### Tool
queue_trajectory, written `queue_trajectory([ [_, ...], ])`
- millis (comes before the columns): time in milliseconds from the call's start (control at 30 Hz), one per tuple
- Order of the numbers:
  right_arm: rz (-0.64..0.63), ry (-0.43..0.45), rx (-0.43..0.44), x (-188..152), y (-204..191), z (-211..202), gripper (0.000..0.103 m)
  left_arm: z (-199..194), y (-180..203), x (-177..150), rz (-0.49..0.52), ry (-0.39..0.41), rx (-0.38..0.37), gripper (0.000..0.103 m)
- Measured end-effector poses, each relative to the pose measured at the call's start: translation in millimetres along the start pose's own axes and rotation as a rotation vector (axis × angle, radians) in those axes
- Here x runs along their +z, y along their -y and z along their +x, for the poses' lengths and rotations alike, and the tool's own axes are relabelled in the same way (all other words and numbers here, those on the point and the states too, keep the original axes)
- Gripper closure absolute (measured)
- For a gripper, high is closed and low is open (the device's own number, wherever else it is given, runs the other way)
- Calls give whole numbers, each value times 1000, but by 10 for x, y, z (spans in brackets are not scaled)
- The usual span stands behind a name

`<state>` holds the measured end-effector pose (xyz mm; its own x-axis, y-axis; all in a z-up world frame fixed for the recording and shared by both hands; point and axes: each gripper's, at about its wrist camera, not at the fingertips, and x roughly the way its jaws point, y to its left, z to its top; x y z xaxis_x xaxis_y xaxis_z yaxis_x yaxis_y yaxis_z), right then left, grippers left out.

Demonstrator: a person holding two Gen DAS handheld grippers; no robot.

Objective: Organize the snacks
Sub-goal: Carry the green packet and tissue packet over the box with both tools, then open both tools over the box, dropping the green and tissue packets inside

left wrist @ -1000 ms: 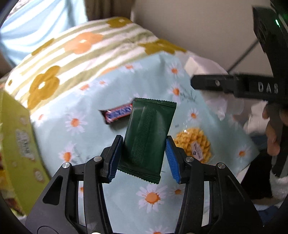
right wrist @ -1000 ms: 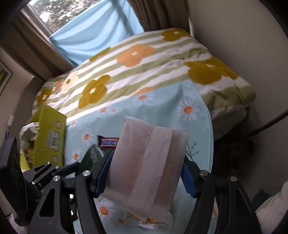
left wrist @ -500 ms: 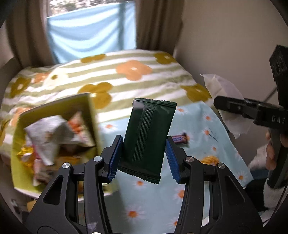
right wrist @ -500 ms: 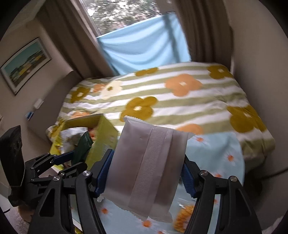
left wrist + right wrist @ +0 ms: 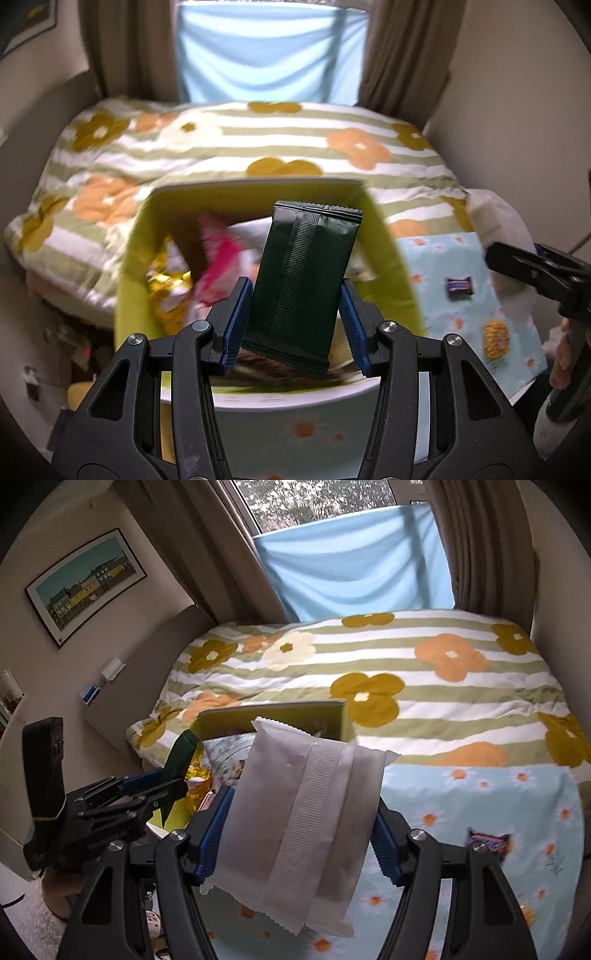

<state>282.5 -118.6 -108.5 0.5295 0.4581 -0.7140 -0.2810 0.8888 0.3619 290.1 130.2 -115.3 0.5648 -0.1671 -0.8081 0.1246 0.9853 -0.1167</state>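
Left tool (image 5: 295, 325) clamps dark green packet (image 5: 303, 284) upright above yellow-green box (image 5: 136, 258) (wrappers inside blurred). Small chocolate bar (image 5: 459, 285), yellow snack bag (image 5: 496, 339) lie on daisy cloth (image 5: 443, 258). Right tool (image 5: 535, 273) at right edge.

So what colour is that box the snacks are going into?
Yellow-green box, clearest in the left wrist view.

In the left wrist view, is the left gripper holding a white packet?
No: the left gripper is clamped on a dark green packet, held above the yellow-green box.
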Motion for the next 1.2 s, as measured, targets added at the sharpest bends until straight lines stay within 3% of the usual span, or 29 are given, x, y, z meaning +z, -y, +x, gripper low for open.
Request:
queue_trajectory([
  [200,40,-34,-49,-117,-211,300,39,326,-435,-82,7,-71,-8,59],
  [333,62,-50,-81,-187,-284,397,39,353,-559,-125,9,-69,-13,56],
  [433,69,-63,-100,-231,-334,443,39,306,-598,-175,21,-57,-25,1],
  [933,22,-110,-137,-295,-352,709,38,129,-820,-370,-27,-41,-30,0],
  [1000,15,-116,-133,-302,-349,748,35,127,-811,-375,-25,-40,-24,0],
  [1067,-3,-75,-150,-323,-363,700,17,135,-797,-388,-19,-40,-15,0],
  [1200,-5,-41,-169,-360,-303,592,16,185,-795,-433,-15,-48,-14,0],
])
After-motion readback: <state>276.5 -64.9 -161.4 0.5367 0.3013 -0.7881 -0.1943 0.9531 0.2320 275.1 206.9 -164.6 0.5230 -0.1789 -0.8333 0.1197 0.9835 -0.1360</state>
